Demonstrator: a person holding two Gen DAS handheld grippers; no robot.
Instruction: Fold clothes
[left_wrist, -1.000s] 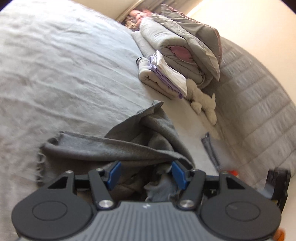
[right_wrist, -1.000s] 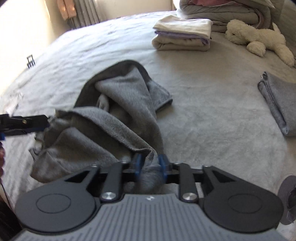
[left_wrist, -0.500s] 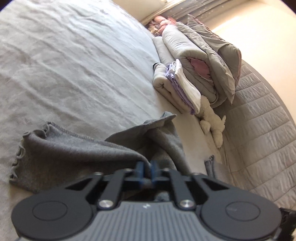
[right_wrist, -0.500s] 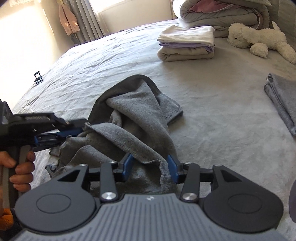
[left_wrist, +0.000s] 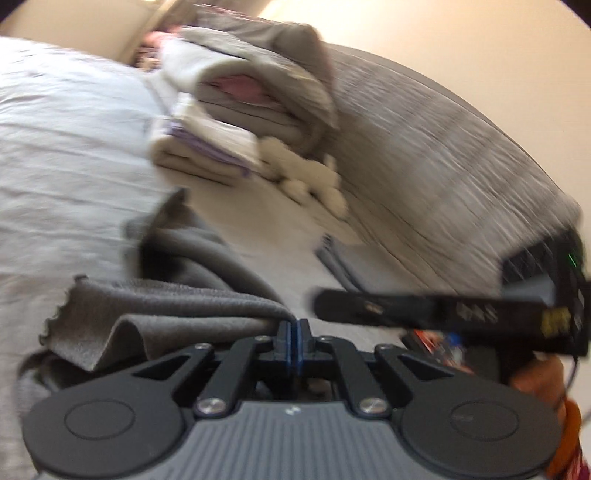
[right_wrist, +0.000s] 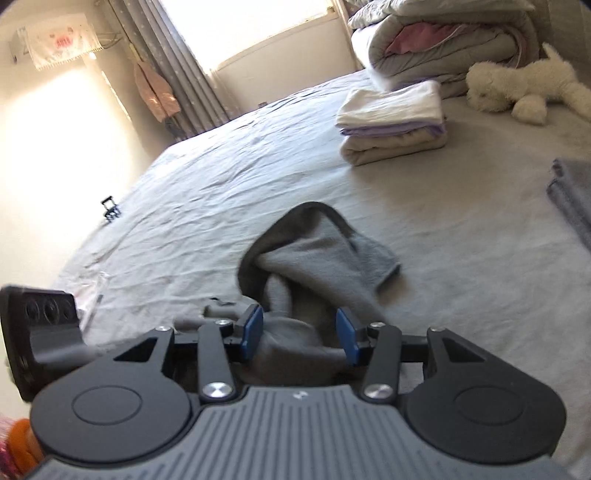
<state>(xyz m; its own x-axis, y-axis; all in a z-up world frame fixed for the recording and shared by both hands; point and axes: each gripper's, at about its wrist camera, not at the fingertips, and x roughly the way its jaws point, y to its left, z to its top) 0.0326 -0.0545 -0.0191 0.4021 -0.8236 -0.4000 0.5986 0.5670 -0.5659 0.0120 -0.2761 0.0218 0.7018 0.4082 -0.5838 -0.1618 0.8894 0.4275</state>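
Grey garment (right_wrist: 314, 266) between opening right fingers (right_wrist: 254, 328), pinched by left fingers (left_wrist: 284, 334)

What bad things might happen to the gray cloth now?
1. The left claw is shut on only a thin edge of the gray cloth, so a hard pull might slip it free.
2. The right claw is opening with cloth bunched between its pads, so that side may drop and crumple.
3. The cloth looks twisted, so folding now could trap wrinkles.
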